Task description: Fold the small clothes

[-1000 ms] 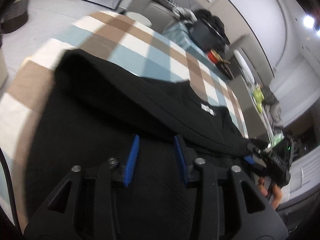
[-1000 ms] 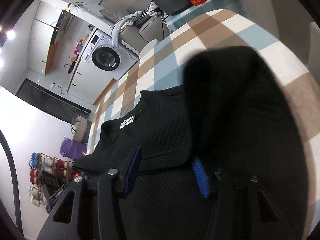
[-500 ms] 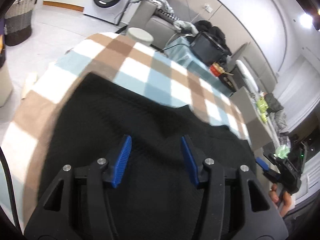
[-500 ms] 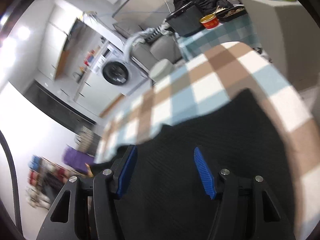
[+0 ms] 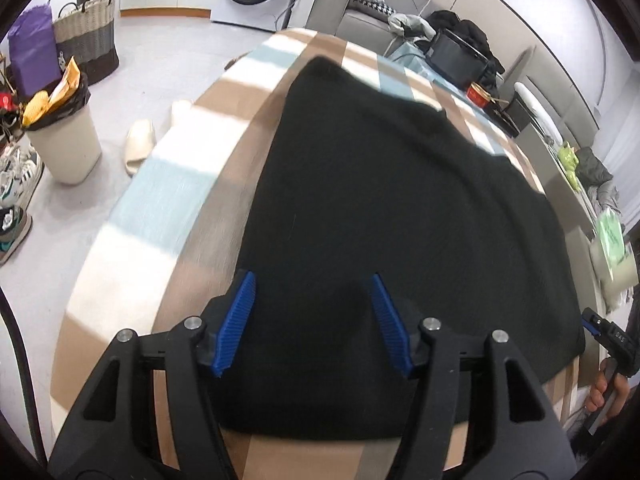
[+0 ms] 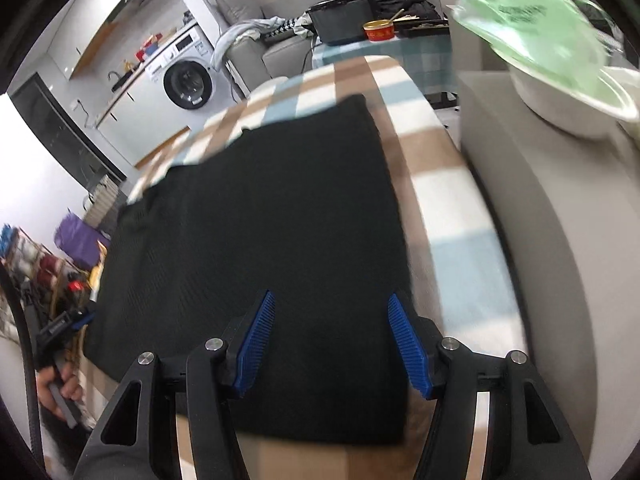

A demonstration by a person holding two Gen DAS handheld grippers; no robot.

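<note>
A black knitted garment lies folded flat on the checked tablecloth; it also shows in the right wrist view. My left gripper is open and empty, above the garment's near left part. My right gripper is open and empty, above the garment's near right part. The right gripper's tip and hand show at the right edge of the left wrist view. The left gripper and hand show at the lower left of the right wrist view.
A white bin, a slipper and shoes are on the floor to the left. A grey counter with a white bowl and green packet stands right of the table. A washing machine and sofa are behind.
The raised fold of the garment has been laid down flat. Both grippers let go, opened wider and pulled back towards the near edge of the table.
</note>
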